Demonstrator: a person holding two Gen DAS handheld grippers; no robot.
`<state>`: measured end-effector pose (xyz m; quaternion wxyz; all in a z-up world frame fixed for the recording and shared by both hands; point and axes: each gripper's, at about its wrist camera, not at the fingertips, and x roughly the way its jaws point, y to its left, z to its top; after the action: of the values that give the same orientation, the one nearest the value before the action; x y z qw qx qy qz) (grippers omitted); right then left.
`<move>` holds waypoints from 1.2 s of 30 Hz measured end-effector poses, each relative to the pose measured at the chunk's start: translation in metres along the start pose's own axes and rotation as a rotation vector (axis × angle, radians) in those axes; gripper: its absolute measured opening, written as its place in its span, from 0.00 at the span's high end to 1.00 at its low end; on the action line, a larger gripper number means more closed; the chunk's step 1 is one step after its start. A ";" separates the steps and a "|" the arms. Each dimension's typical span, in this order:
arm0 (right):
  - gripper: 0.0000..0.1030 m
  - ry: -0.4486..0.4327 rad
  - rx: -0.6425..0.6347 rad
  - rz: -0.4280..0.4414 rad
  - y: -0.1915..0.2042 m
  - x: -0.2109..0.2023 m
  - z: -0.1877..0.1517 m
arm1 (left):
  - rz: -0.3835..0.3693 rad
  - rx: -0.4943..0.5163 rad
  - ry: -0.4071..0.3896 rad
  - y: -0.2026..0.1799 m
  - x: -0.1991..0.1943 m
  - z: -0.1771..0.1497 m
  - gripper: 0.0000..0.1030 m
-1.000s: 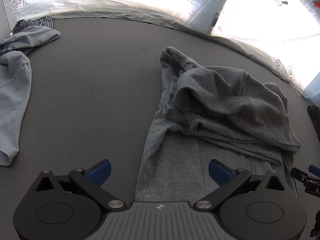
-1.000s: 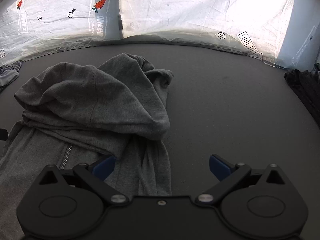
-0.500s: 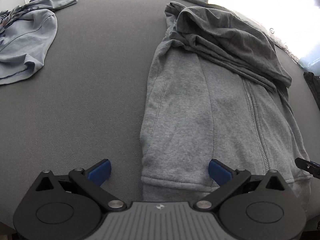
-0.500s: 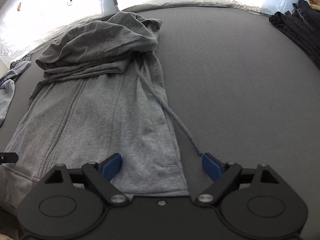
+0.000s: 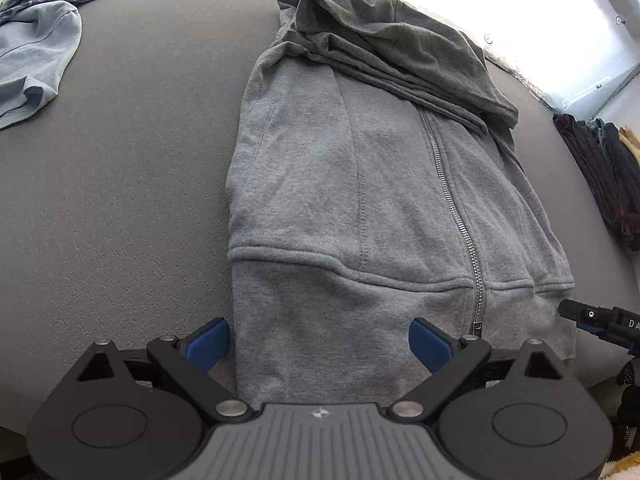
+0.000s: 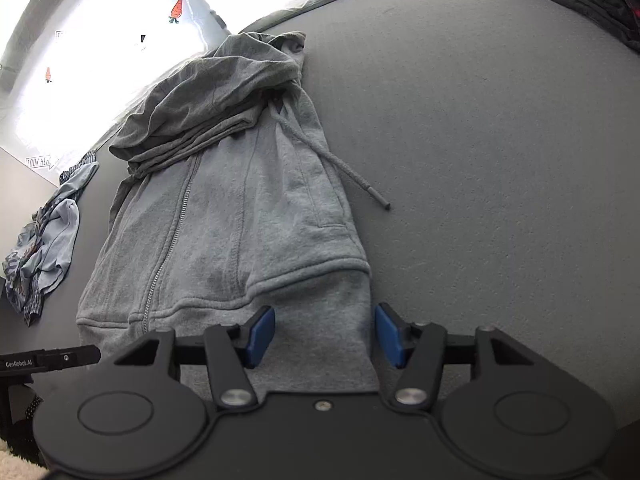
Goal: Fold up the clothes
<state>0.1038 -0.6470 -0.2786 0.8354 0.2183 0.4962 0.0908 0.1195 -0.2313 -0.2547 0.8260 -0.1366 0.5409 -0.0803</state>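
Grey table (image 5: 120, 184) has free room on both sides of the grey hoodie (image 5: 352, 184), which lies flat, zipped, hem near the front edge. Left gripper (image 5: 319, 340) and right gripper (image 6: 325, 336) are both open, straddling the hem corners. Compared with a second ago, both came back from the hood to the hem, and the right one has narrowed.

A heather-grey zip hoodie (image 5: 360, 184) with a silver zipper (image 5: 448, 200) lies on a charcoal table (image 5: 120, 200); pale blue garments (image 5: 32, 52), dark folded clothes (image 5: 600, 176) and blue gripper pads (image 6: 260, 334) frame it.
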 end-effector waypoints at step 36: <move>0.95 -0.299 0.740 0.709 -0.025 0.002 0.119 | -0.349 -0.331 -0.461 0.009 -0.059 0.141 0.91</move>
<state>0.2069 -0.7007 -0.2427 0.6822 0.6632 0.2665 0.1543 0.2250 -0.1869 -0.1524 0.8671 -0.3740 0.3139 -0.0986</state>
